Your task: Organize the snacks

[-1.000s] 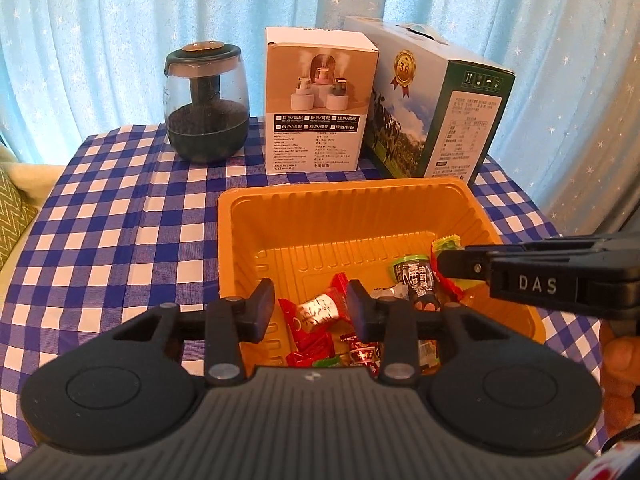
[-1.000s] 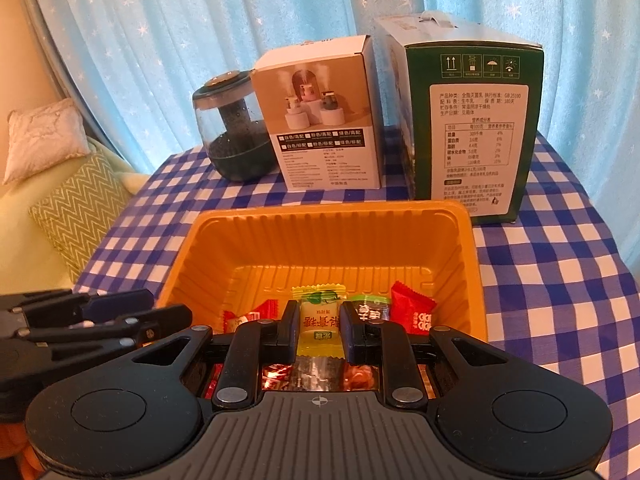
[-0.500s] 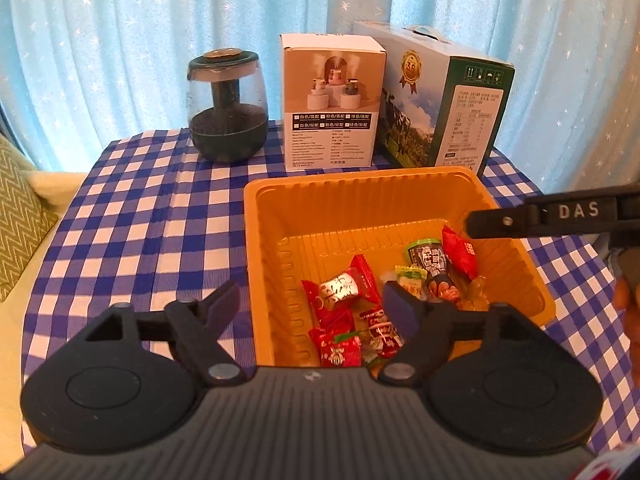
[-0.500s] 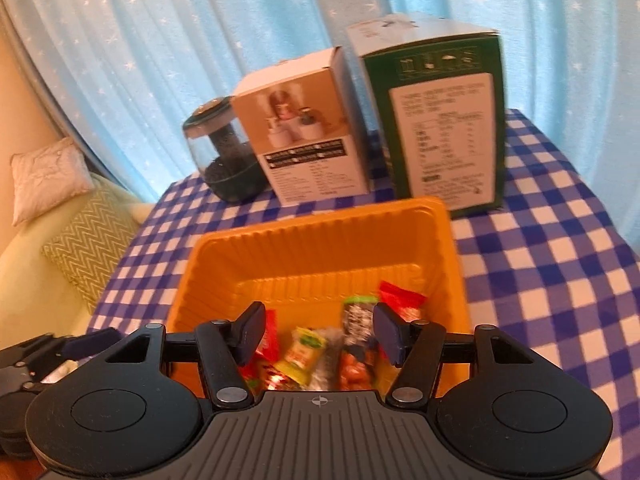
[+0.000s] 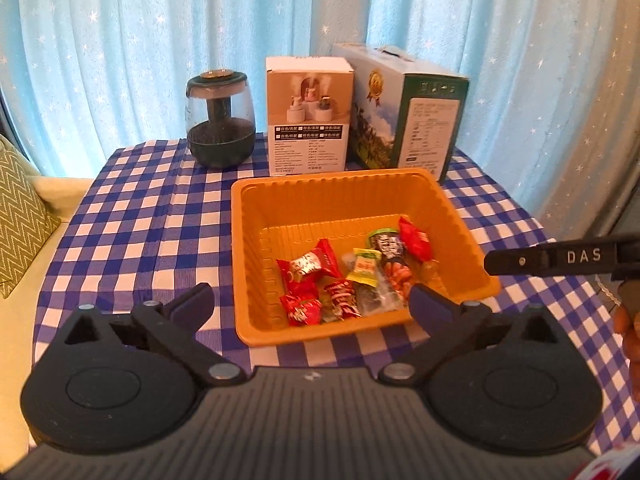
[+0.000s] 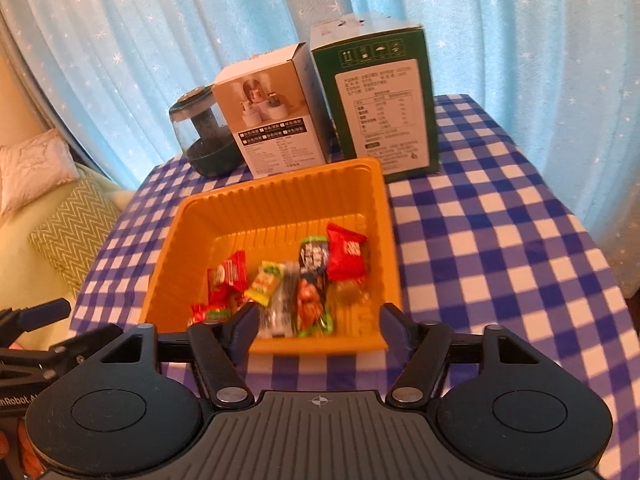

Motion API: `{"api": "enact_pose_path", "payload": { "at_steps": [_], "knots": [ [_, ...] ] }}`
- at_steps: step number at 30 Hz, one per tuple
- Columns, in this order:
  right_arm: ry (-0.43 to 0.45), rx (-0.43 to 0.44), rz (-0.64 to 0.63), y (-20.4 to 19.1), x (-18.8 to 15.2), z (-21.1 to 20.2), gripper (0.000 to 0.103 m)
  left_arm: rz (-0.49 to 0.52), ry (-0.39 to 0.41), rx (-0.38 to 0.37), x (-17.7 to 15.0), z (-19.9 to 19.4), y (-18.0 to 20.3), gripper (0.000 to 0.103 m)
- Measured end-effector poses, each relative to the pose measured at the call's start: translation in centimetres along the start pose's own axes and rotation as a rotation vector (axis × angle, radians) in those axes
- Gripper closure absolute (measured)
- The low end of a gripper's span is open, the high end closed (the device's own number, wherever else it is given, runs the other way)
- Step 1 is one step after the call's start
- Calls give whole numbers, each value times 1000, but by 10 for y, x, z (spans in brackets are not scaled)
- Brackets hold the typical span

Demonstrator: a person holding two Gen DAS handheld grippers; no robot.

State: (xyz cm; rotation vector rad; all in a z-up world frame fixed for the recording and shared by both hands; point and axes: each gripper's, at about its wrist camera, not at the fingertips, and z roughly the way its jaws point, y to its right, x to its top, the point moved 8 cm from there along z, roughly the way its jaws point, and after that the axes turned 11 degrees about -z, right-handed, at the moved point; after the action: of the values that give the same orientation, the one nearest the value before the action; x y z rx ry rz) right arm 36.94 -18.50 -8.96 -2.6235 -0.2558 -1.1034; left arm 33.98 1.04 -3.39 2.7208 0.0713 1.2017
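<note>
An orange plastic tray [image 5: 360,188] [image 6: 280,196] sits on the blue checked tablecloth and holds several wrapped snacks: red packets [image 5: 308,266] [image 6: 346,258], a yellow-green one [image 5: 364,266] [image 6: 266,282] and a dark one [image 5: 386,242] [image 6: 314,254]. My left gripper [image 5: 312,304] hangs in front of the tray's near edge, its jaws opening wide with nothing between them. My right gripper [image 6: 318,322] is also back at the near rim, jaws opening and empty. Its finger [image 5: 560,258] juts in from the right in the left wrist view.
At the back of the table stand a dark glass jar [image 5: 220,120] [image 6: 198,136], a white box [image 5: 308,116] [image 6: 272,120] and a green box [image 5: 404,108] [image 6: 380,96]. Blue starred curtains hang behind. Cushions [image 6: 68,224] lie on a sofa at the left.
Both grippers went from shut to open and drew back from the tray. The red packet and the yellow-green packet they held now lie in the tray.
</note>
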Motion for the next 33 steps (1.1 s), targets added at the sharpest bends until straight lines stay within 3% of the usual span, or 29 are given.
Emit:
{"api": "enact_pose_path", "payload": {
  "at_steps": [11,22,33],
  "knots": [
    [45,-19,11,-5,-45,-81,21,-30,39,17,-37,-75,21,0],
    [56,-46,15,-17,-99,-148,19,-100,64,61,-75,-144,29,0],
    [73,-60,-32,-34,-129,-193,18,-120,54,90,-109,-188,30,0]
  ]
}}
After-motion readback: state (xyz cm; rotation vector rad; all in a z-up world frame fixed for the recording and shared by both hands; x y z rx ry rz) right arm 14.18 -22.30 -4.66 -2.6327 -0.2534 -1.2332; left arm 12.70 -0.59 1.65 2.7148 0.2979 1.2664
